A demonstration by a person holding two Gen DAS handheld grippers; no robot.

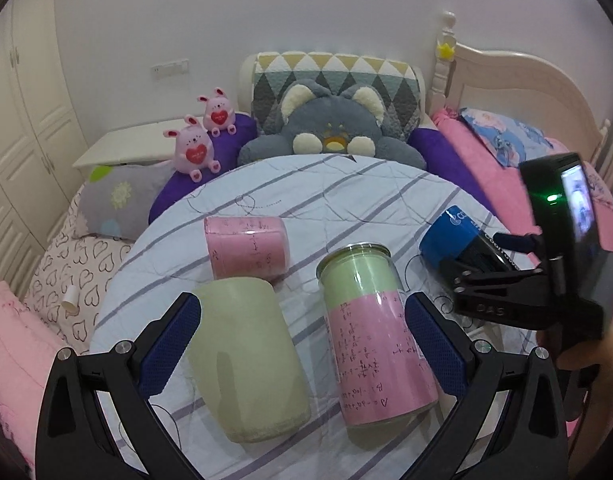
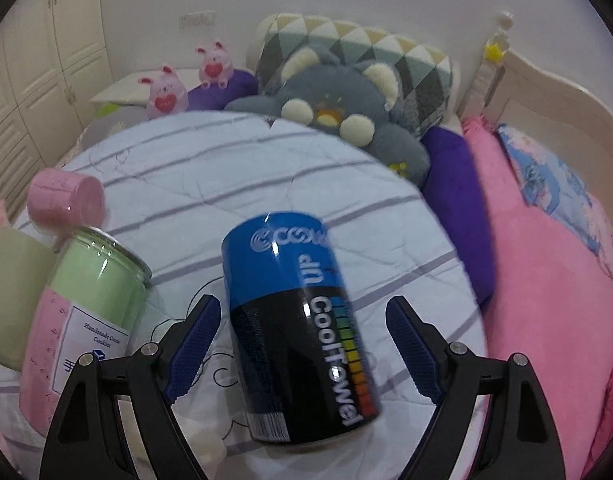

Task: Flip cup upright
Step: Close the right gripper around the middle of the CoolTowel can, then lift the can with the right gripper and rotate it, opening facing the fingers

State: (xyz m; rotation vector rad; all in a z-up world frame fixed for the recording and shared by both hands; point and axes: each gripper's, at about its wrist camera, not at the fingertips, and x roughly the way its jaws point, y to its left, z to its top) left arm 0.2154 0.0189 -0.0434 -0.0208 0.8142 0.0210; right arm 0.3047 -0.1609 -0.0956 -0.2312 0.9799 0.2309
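Note:
Several cups lie on their sides on a round striped cloth (image 1: 306,196). A pale green cup (image 1: 246,356) and a green-and-pink glass jar (image 1: 374,340) lie between the fingers of my open left gripper (image 1: 302,340). A pink cup (image 1: 246,248) lies behind them. A blue-and-black CoolTowel can (image 2: 298,332) lies between the fingers of my open right gripper (image 2: 302,348); it also shows in the left wrist view (image 1: 454,240), with the right gripper (image 1: 506,276) over it. Neither gripper holds anything.
A grey plush cushion (image 1: 330,132), two pink plush rabbits (image 1: 194,148), purple pillows (image 1: 226,136) and a patterned pillow (image 1: 334,76) sit behind the cloth. A pink blanket (image 2: 546,300) lies on the right. A wardrobe (image 1: 22,120) stands on the left.

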